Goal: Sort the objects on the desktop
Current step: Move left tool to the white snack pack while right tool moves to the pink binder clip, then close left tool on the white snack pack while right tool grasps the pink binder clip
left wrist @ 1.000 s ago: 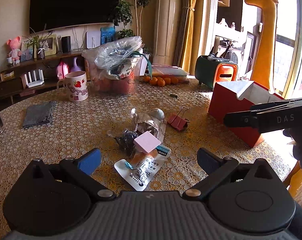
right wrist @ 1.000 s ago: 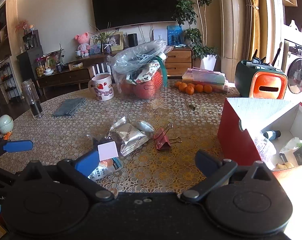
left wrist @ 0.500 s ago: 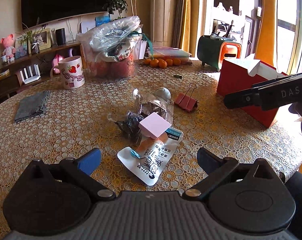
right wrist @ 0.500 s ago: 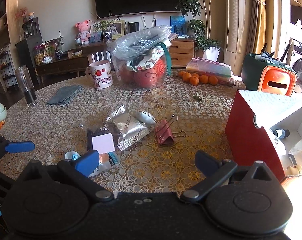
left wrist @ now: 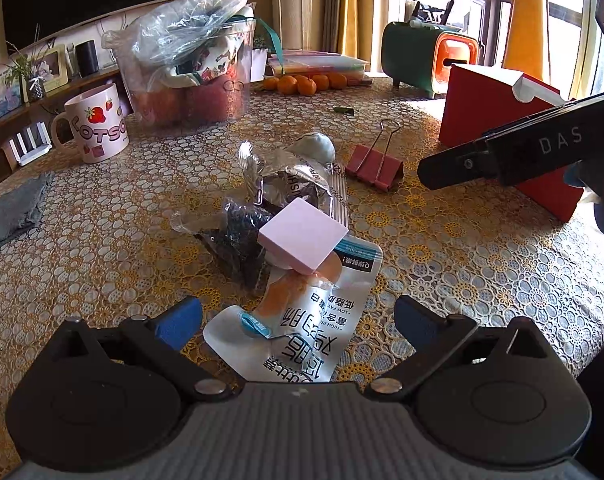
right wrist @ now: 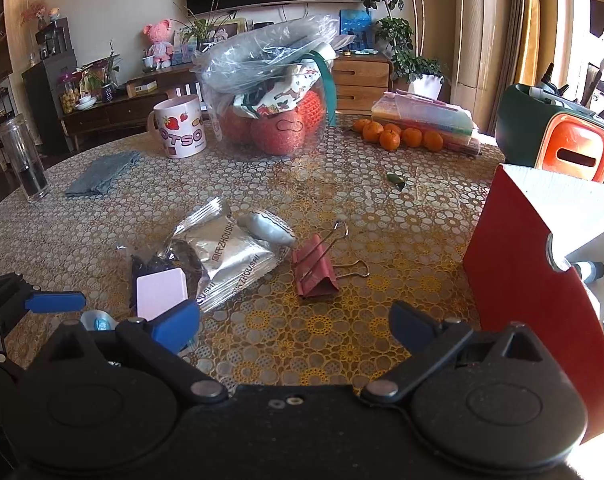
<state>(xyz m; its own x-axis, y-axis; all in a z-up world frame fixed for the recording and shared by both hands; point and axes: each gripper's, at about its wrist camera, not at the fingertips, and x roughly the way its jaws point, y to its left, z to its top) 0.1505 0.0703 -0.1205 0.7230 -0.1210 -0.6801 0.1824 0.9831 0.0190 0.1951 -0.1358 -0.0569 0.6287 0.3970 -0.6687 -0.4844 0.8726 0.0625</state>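
Note:
A small heap lies mid-table: a pink sticky-note pad (left wrist: 302, 234) (right wrist: 161, 293) on top of a white snack pouch (left wrist: 302, 336), a dark packet (left wrist: 238, 236), a silver foil packet (left wrist: 298, 180) (right wrist: 226, 256) and a grey egg-shaped item (left wrist: 316, 148) (right wrist: 268, 228). A red binder clip (left wrist: 374, 166) (right wrist: 316, 270) lies to their right. My left gripper (left wrist: 296, 320) is open, its fingers straddling the pouch's near end. My right gripper (right wrist: 294, 326) is open above bare tablecloth, with the clip just beyond it. The red box (left wrist: 502, 120) (right wrist: 542, 288) stands open at the right.
At the back stand a strawberry mug (left wrist: 94, 124), a clear tub of bagged goods (left wrist: 194, 68), oranges (left wrist: 306, 82), a green-orange holder (left wrist: 430, 56). A grey cloth (left wrist: 14, 212) and a glass (right wrist: 22, 160) are at the left. The table edge curves near right.
Both grippers have moved forward and lower toward the heap, which looks larger now. The left gripper's fingers have come to flank the white pouch. Both stayed open.

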